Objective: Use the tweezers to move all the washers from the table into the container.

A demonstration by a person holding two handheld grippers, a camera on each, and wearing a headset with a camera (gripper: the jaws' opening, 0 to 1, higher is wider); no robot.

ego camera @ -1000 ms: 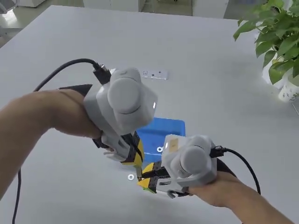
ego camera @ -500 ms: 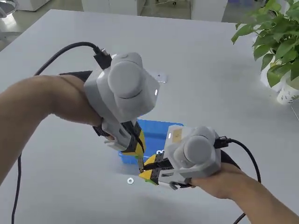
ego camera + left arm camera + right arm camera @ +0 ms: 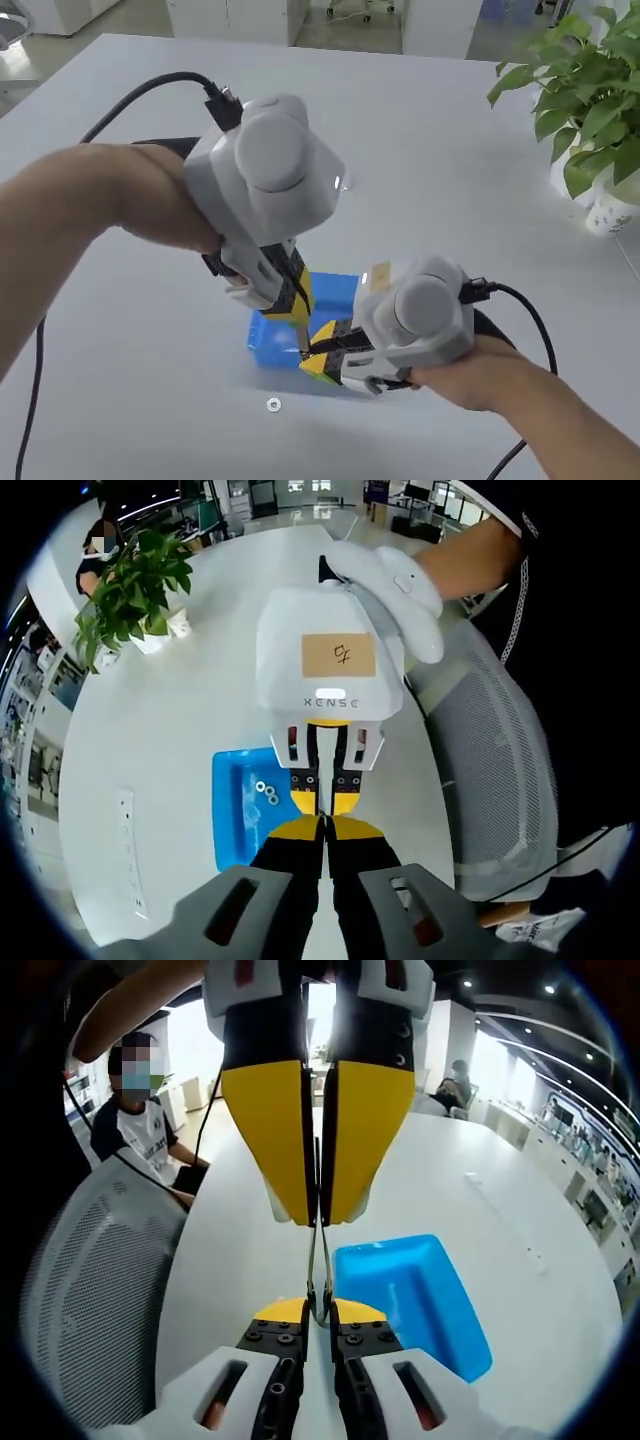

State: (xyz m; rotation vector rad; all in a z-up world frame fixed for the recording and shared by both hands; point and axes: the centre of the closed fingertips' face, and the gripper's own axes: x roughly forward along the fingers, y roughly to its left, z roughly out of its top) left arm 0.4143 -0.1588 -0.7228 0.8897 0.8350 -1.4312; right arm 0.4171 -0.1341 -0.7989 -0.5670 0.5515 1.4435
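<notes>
Blue plastic marks the container (image 3: 270, 345), which lies on the white worktop (image 3: 450, 150) right under both grippers and well in from the edges that we can see. In the left gripper view we count a few washers (image 3: 267, 794) lying together inside it, toward one short end. One loose washer (image 3: 273, 404) sits on the worktop near the container's near side, apart from it. The left gripper (image 3: 297, 312) comes down from above and the right gripper (image 3: 318, 362) reaches in low from the right, so their yellow tips almost meet over the container's near edge. From the right gripper view we see the thin metal tweezers (image 3: 318, 1260) run from between the left gripper's pads down into the right gripper's pads. Both pairs of jaws are closed to a narrow slit around them. We cannot tell whether the tweezer tips carry a washer. A plant (image 3: 590, 90) stands at the worktop's right edge, a white strip (image 3: 127, 850) lies beyond the container, and a mesh chair (image 3: 490, 760) stands at the near edge.
</notes>
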